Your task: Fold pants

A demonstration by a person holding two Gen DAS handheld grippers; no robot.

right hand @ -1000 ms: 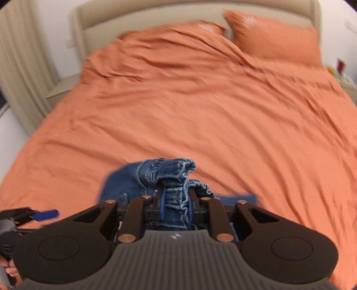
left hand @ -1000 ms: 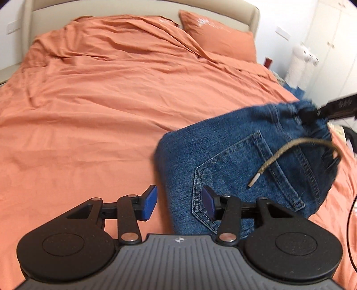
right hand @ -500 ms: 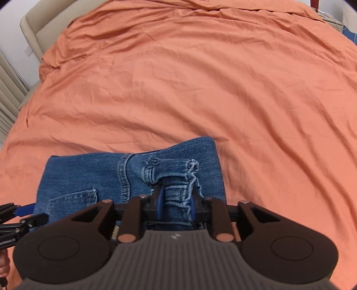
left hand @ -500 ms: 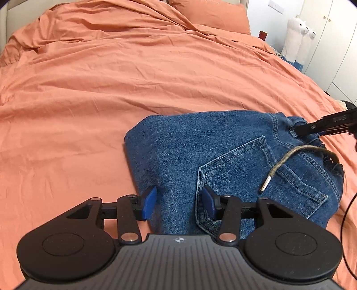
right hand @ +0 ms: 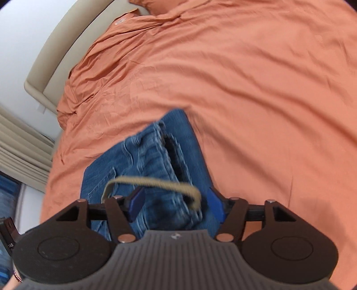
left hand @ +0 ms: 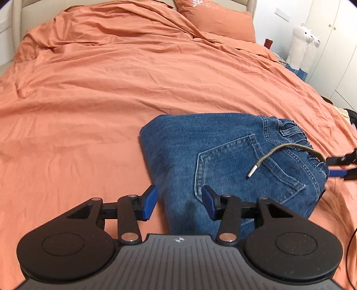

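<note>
Blue denim pants (left hand: pixel 223 156) lie folded into a compact stack on the orange bedspread (left hand: pixel 111 89), back pocket up, with a tan drawstring (left hand: pixel 279 154) curling over the waistband. My left gripper (left hand: pixel 179 201) is open, hovering at the near edge of the stack. My right gripper (right hand: pixel 176 204) is open, its blue pads on either side of the waistband without gripping; it also shows in the left wrist view (left hand: pixel 341 166) at the right of the pants. The pants (right hand: pixel 151 165) and the drawstring (right hand: pixel 156 184) look blurred in the right wrist view.
An orange pillow (left hand: pixel 214 20) and beige headboard (right hand: pixel 55 58) are at the far end. White plush toys (left hand: pixel 301 44) and a wardrobe (left hand: pixel 334 44) stand to the right of the bed. Curtains (right hand: pixel 20 145) hang at the left.
My right gripper has opened and let go of the waistband, which now rests on the stack. The left gripper has pulled back a little, still open.
</note>
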